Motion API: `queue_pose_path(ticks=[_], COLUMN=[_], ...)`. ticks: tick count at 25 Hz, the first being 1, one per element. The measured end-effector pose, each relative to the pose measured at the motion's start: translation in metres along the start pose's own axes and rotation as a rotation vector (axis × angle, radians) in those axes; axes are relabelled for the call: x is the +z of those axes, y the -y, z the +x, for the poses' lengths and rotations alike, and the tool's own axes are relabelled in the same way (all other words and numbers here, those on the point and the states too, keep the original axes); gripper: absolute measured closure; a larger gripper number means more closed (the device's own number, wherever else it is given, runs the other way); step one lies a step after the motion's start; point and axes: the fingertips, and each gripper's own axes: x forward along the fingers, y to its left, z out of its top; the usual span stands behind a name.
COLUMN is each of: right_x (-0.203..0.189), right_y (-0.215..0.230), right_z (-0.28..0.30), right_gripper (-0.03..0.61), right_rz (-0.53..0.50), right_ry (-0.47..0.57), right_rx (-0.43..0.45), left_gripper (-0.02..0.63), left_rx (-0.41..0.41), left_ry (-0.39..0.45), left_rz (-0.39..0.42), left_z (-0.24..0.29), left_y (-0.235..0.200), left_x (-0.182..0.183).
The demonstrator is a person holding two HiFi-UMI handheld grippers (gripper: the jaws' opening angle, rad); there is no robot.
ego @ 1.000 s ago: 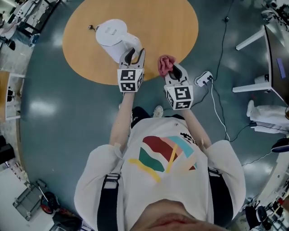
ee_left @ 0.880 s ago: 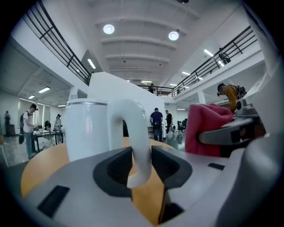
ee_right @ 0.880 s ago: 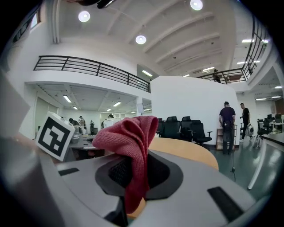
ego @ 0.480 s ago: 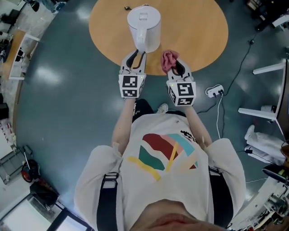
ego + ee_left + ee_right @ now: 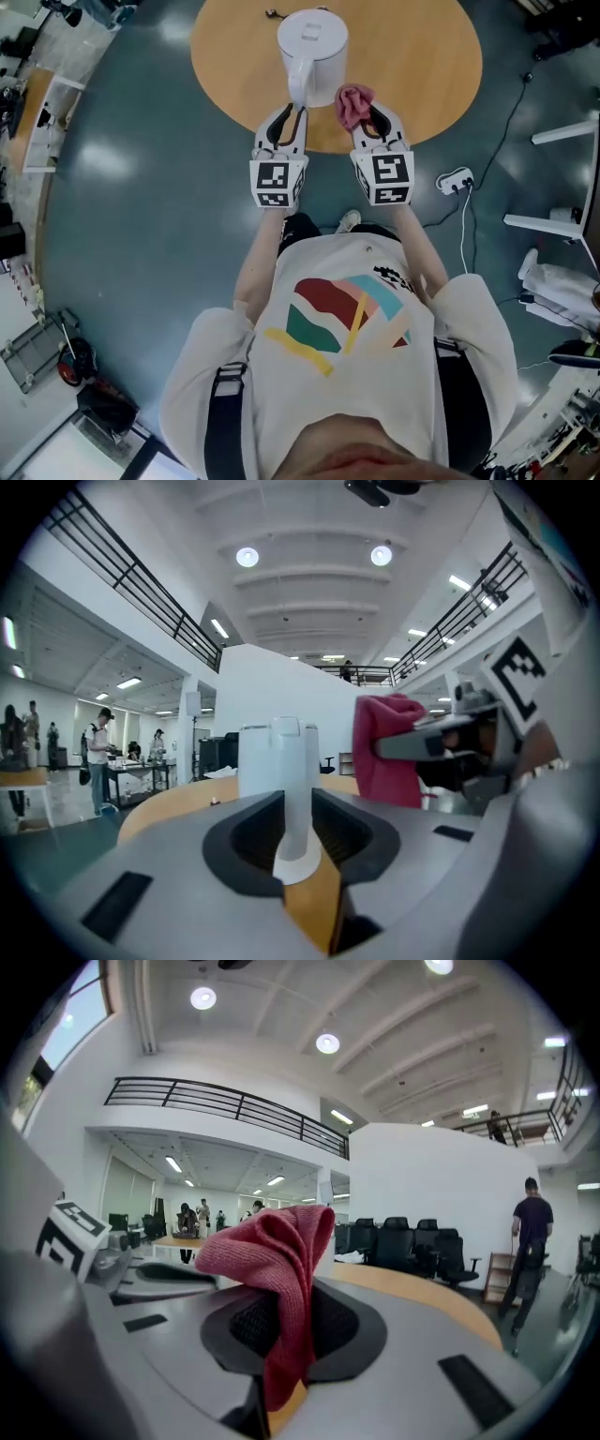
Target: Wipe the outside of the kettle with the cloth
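Nearest us, we hold the left gripper (image 5: 287, 117) and the right gripper (image 5: 377, 117) side by side, level with each other, at the near edge of the round wooden table (image 5: 427, 66). Our right gripper's jaws pinch the red cloth (image 5: 352, 101), which bunches up above them. Our left gripper's jaws have just been closing, and we see them pressed against the handle (image 5: 300, 89) of the white kettle (image 5: 314, 37). The kettle stands upright on the table just beyond both grippers, with the cloth close beside its handle.
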Motion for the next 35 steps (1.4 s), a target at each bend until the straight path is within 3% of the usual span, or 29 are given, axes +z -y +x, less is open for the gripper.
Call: queue_pose_path(ticks=[4,10,14,20,25,29,32,35], right_x=[0.067,0.13,0.127,0.1,0.071,0.063,0.069,0.069], right_y=[0.043,0.048,0.031,0.01,0.003,0.02,0.01,-0.001], right_z=[0.028,0.113,0.152,0.19,0.185,0.154,0.154,0.143], right_gripper=[0.531,0.531,0.531,0.532,0.532,0.532,0.532,0.532], right_rz=[-0.236,-0.558,-0.675,-0.821,-0.758,-0.803,-0.942,-0.958], right_ry=[-0.033,-0.257,-0.452,-0.738,-0.915,-1.077,-0.996,-0.976], right_rx=[-0.044,0.067,0.174,0.281,0.321,0.211,0.234,0.258], left_gripper=[0.491,0.484,0.405,0.403,0.394,0.394,0.394,0.394], left_rx=[-0.171,-0.251,-0.318,-0.496,-0.589,-0.585,-0.544,-0.495], left_ry=[0.004,0.031,0.055,0.014,-0.001,-0.02,-0.049,-0.083], left_rz=[-0.009,-0.045,-0.111,-0.052,-0.068,-0.098,-0.115,-0.125], left_z=[0.008,-0.01,-0.004,0.008,0.005,-0.003,-0.013,-0.021], left_y=[0.028,0.01,-0.017,-0.009,0.002,0.0,0.001,-0.002], left_x=[0.001,0.013,0.023,0.018,0.008,-0.004,-0.019,-0.027])
